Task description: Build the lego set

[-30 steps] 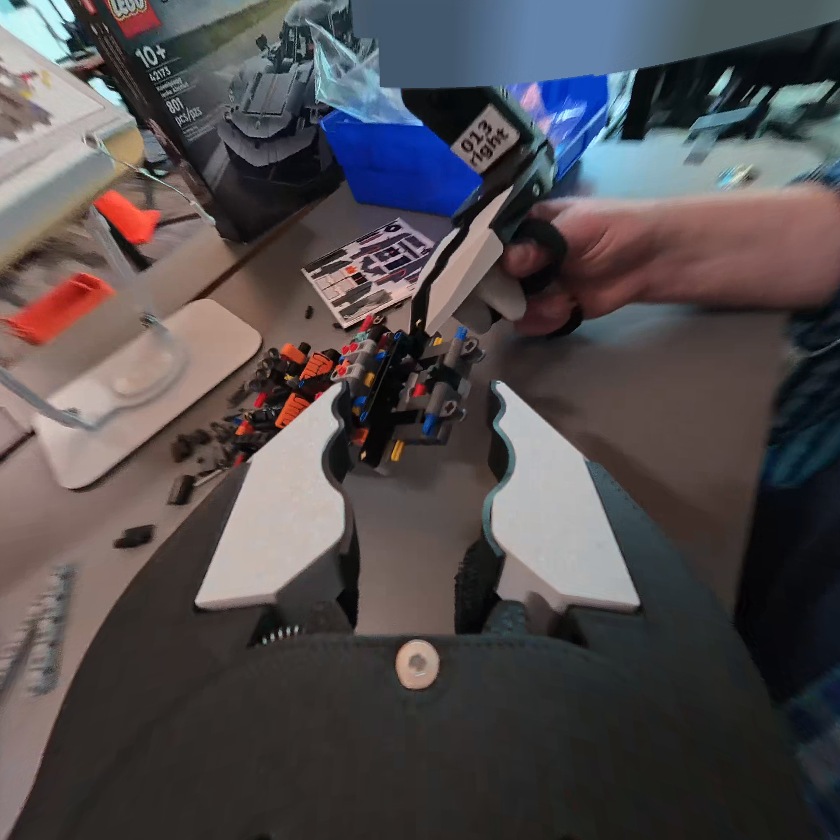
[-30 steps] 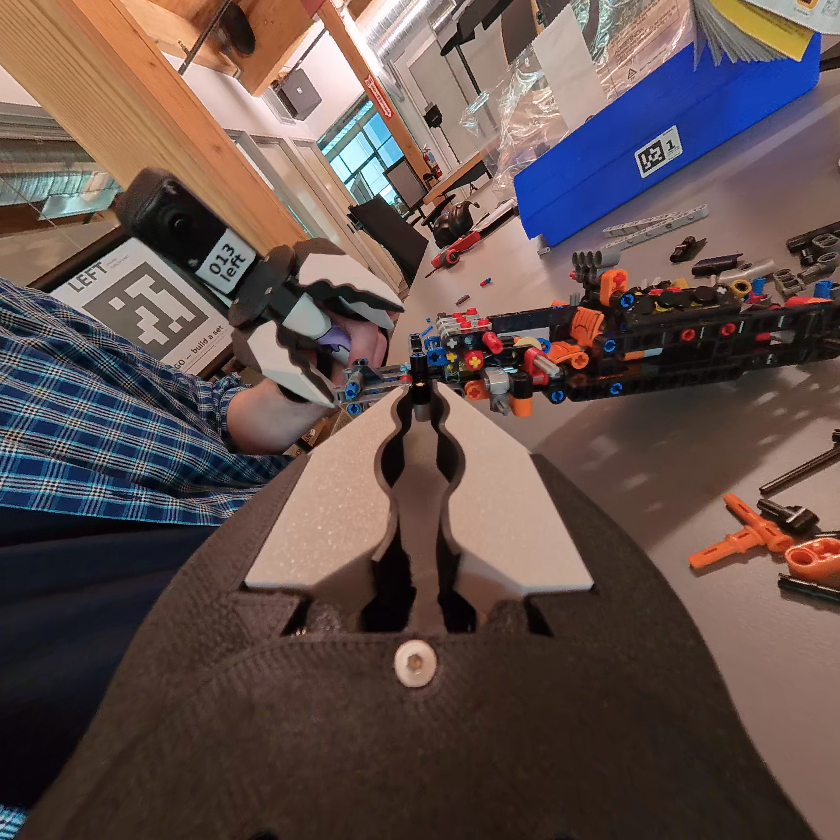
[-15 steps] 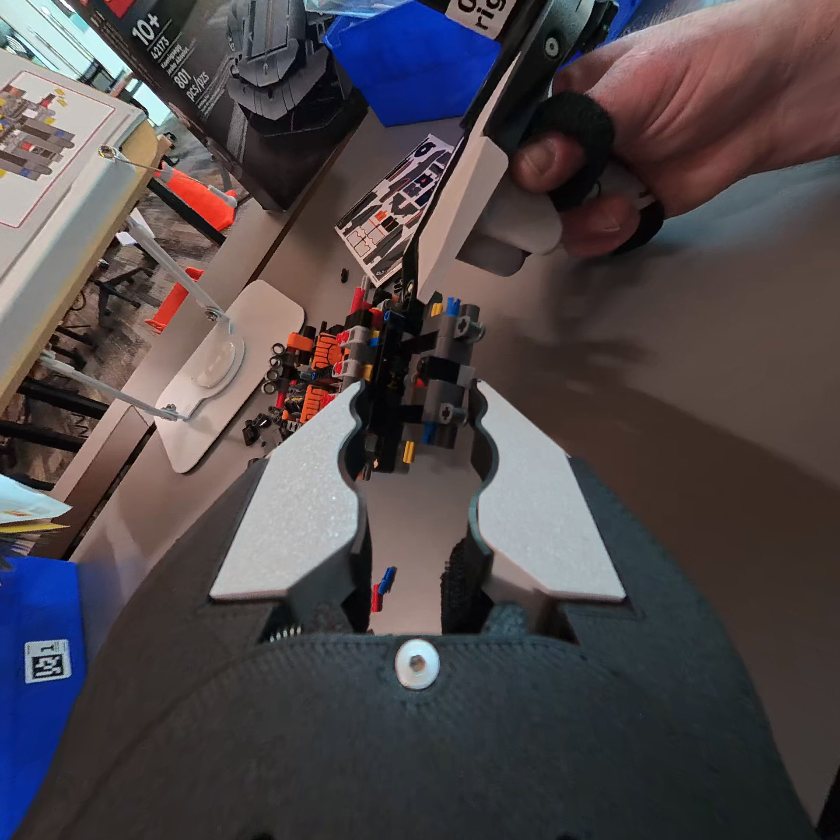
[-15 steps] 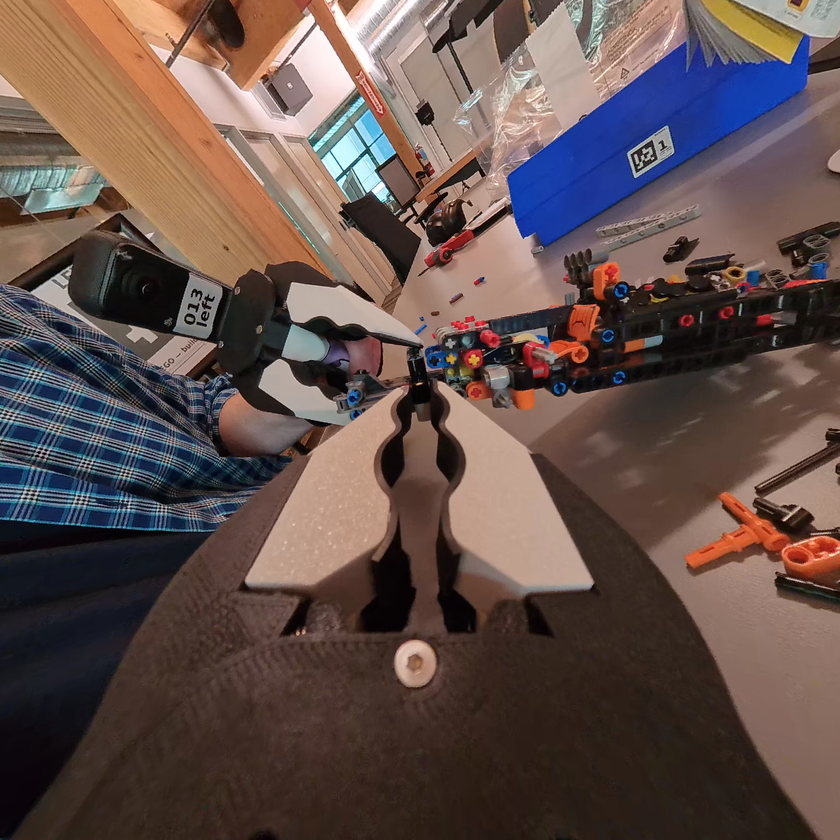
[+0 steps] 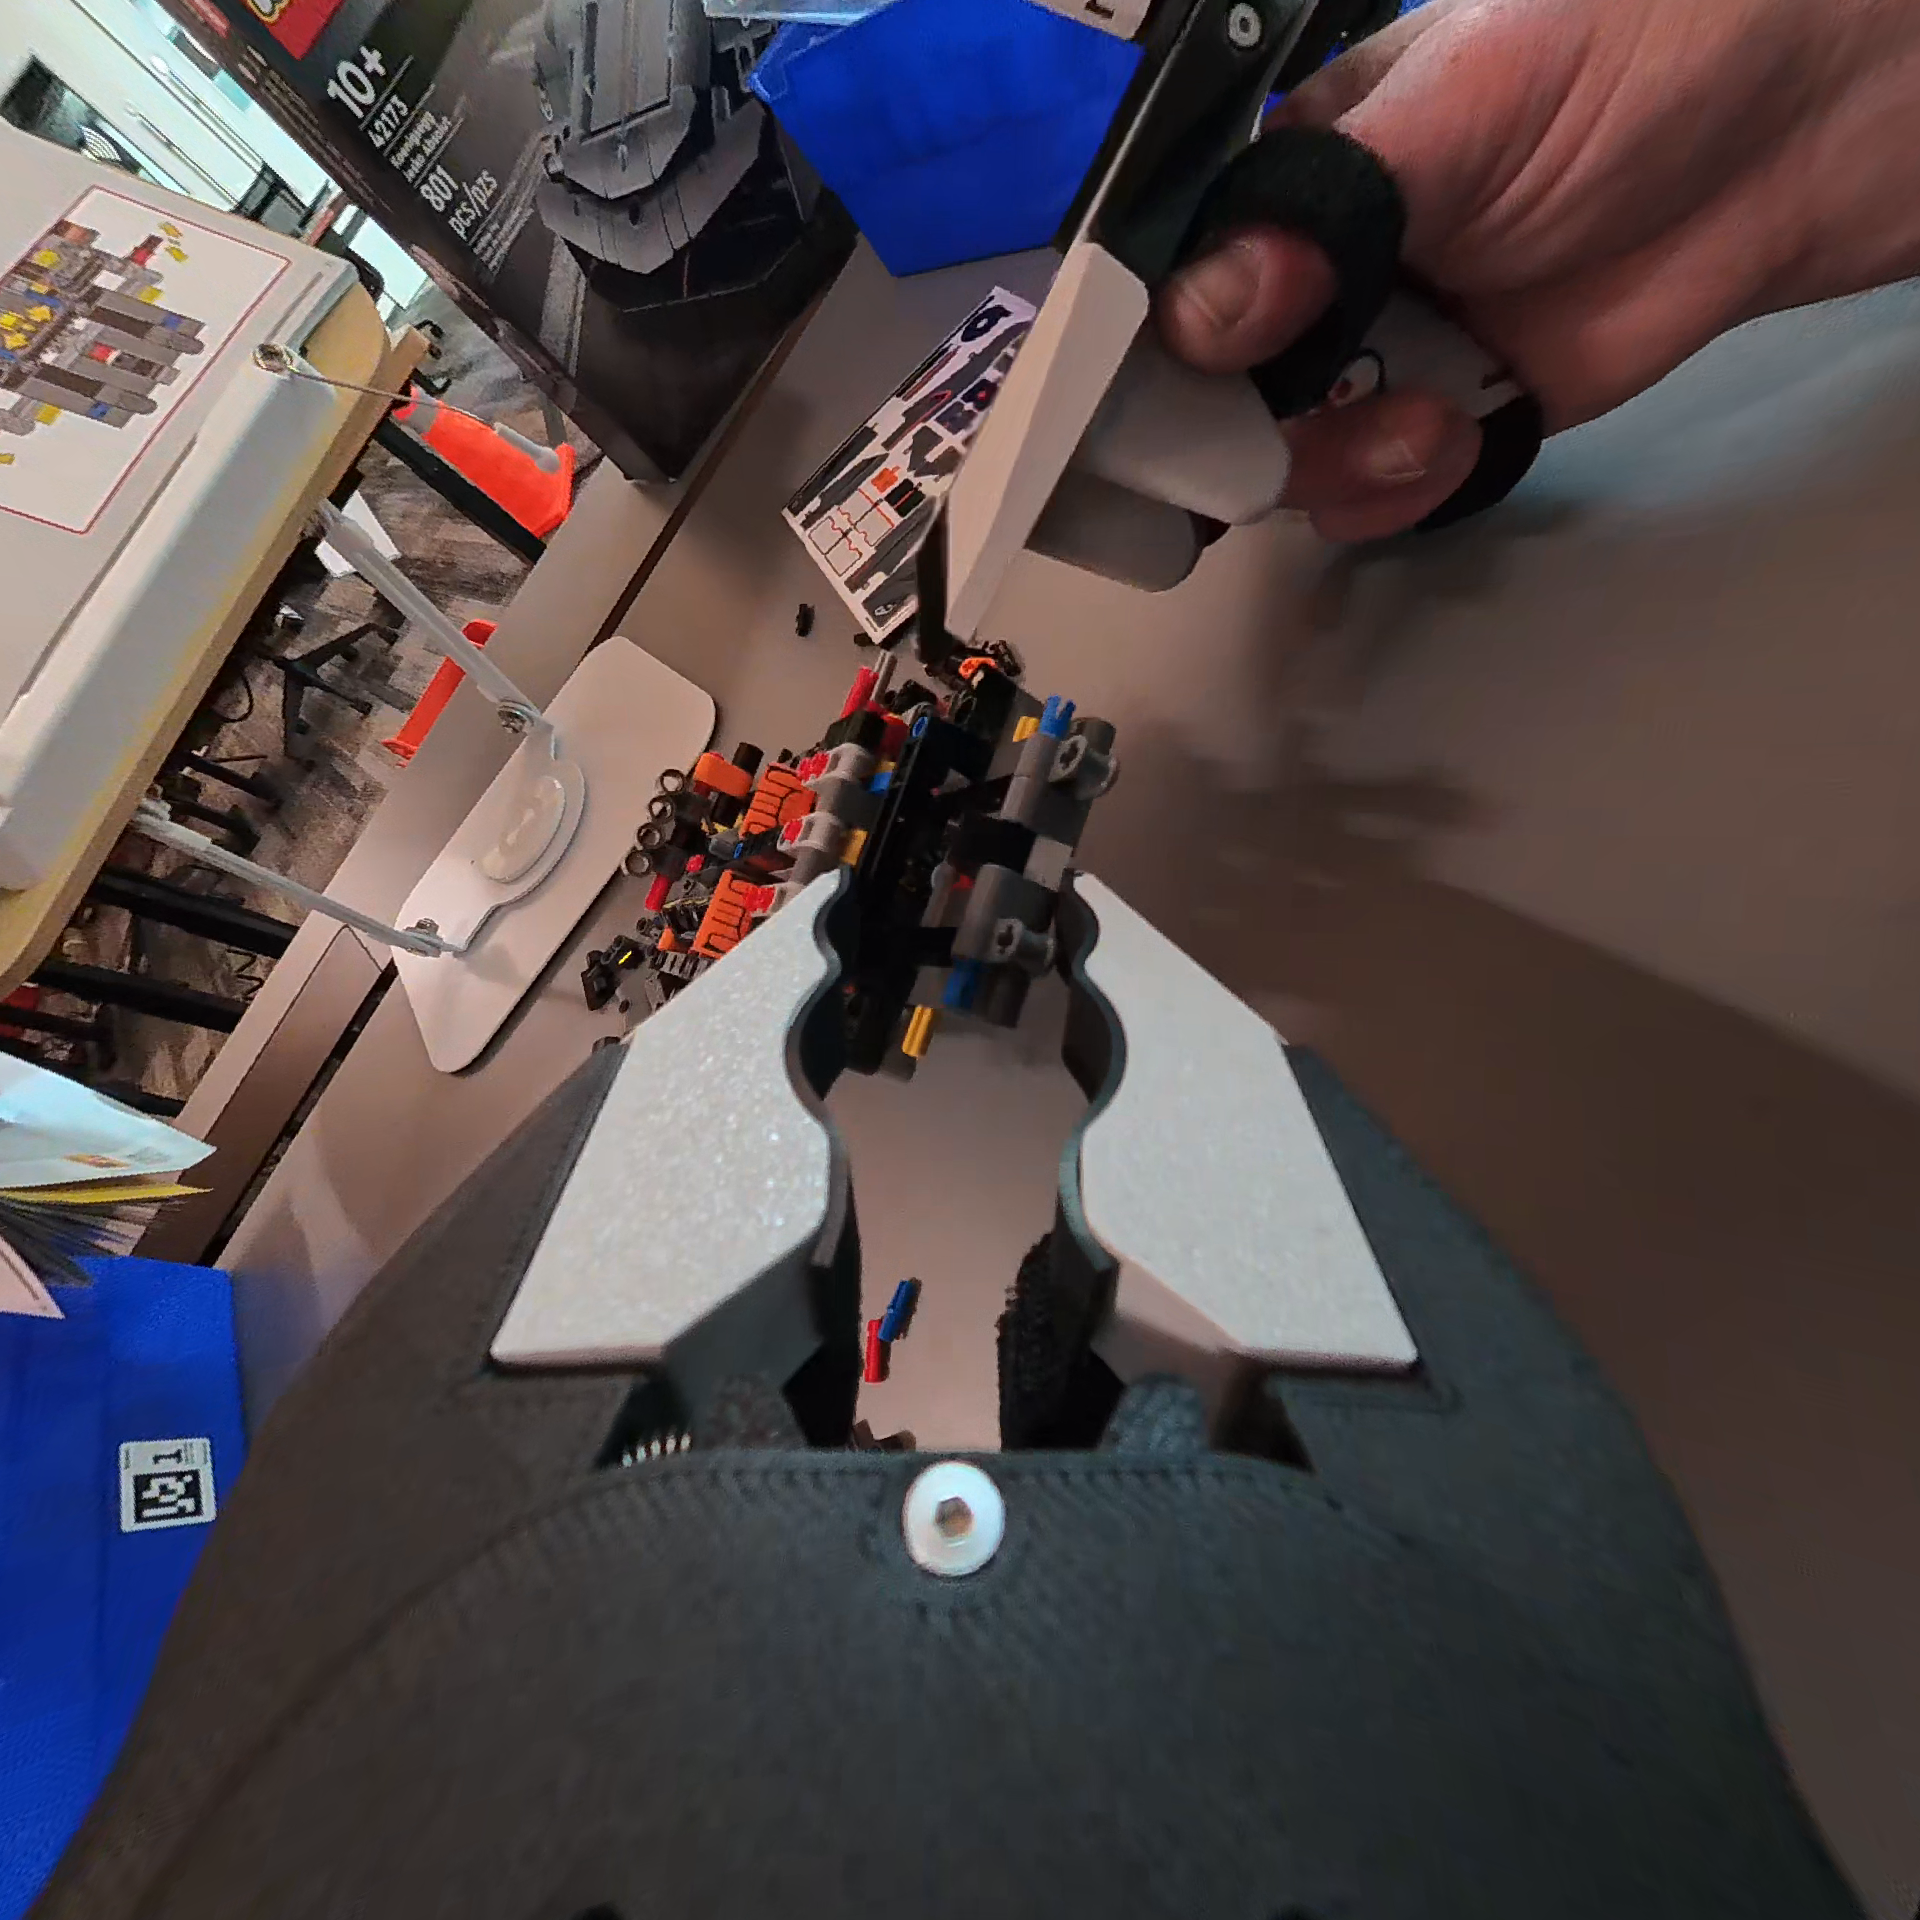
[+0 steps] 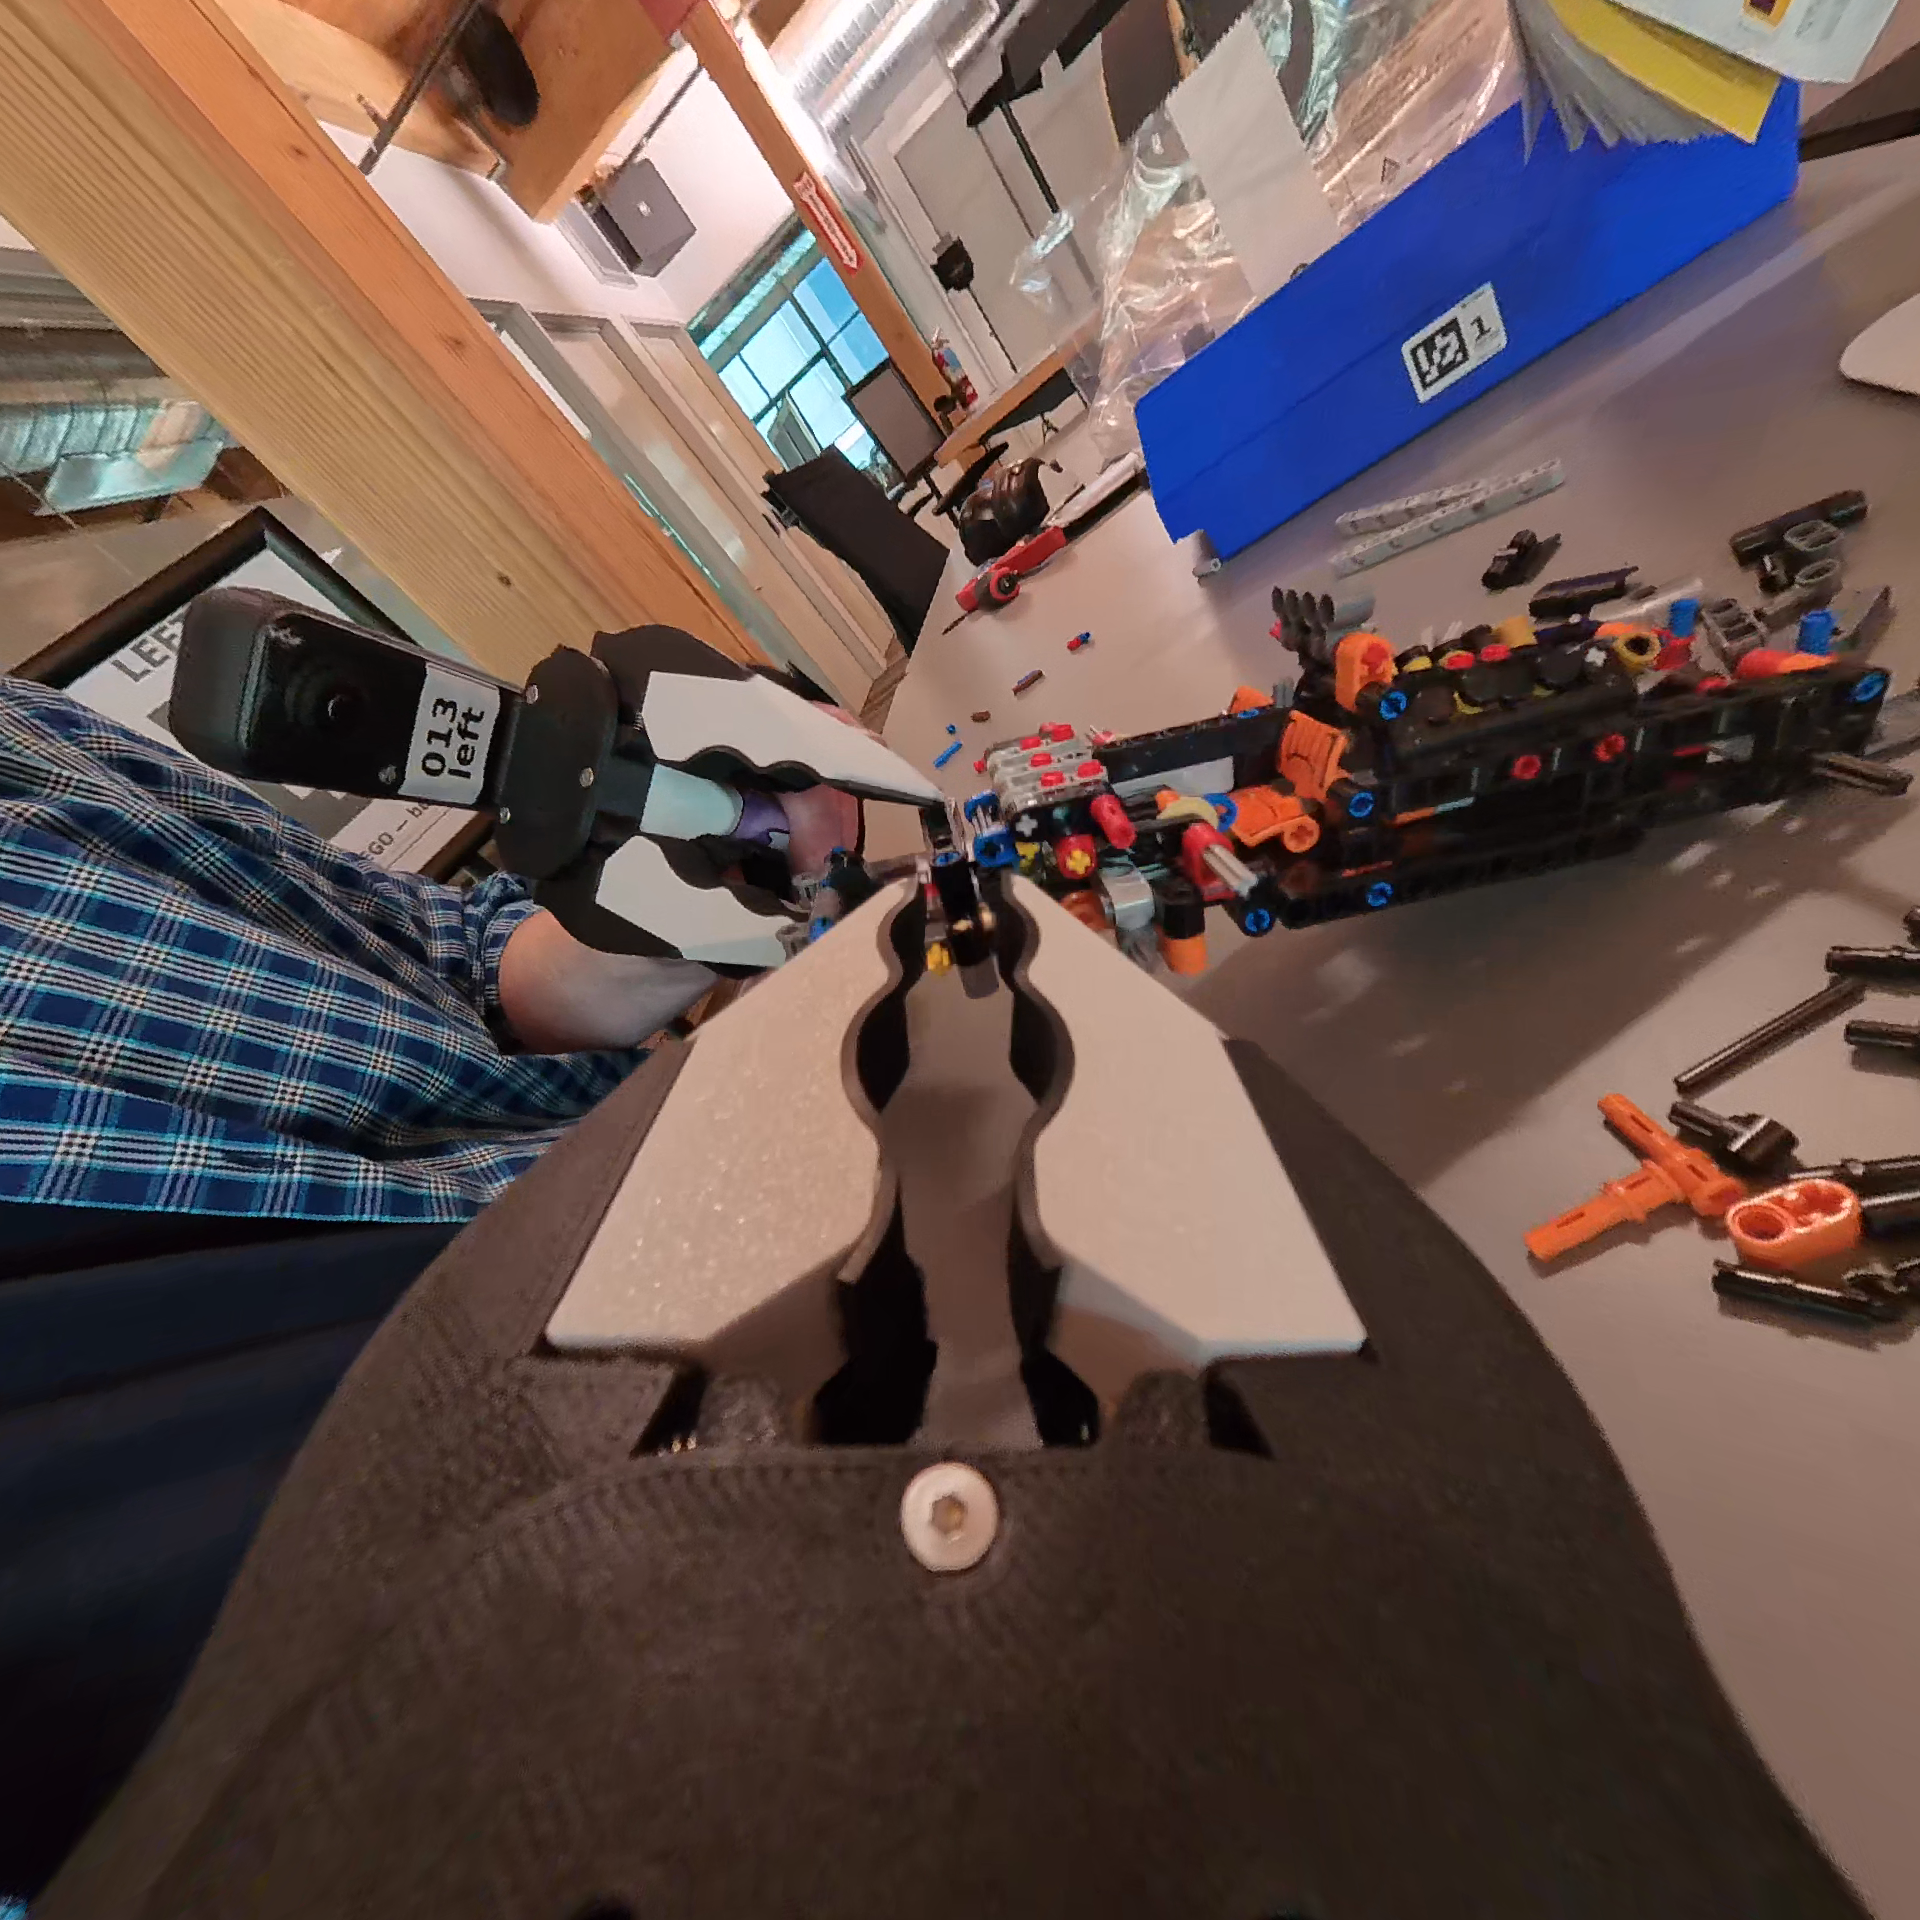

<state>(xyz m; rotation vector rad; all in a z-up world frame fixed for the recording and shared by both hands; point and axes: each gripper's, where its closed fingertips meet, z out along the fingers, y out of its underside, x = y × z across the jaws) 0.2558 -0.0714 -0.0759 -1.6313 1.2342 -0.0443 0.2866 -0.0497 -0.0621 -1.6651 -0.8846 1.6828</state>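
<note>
Black, orange and grey plastic bricks made up the long lego model (image 6: 1455, 790), a bumpy beam dotted with red and blue pins. It stretched out just above the smooth grey table (image 6: 1558, 1507), its near end between the two grippers and its far end over the loose parts.

The right gripper (image 6: 961, 914) had flat, grainy white fingers with wavy inner edges. They were squeezed close on a small black piece at the near end of the model. A bare hand (image 5: 1558, 208) wrapped around its handle, with black fuzzy loops over two fingers.

The left gripper (image 5: 951, 925) reached in from the other side, level with the table. Its fingers were partly spread around the end of the model; whether they pressed on it could not be told. A blue checked sleeve (image 6: 208, 987) covered the arm behind it.

Loose pieces (image 6: 1745, 1205), thin black rods and orange pegs, lay scattered on the table. A shiny blue bin (image 6: 1455, 343) stood farther back, and a dark cardboard box (image 5: 582, 208) leaned near a sticker sheet (image 5: 904, 468).
</note>
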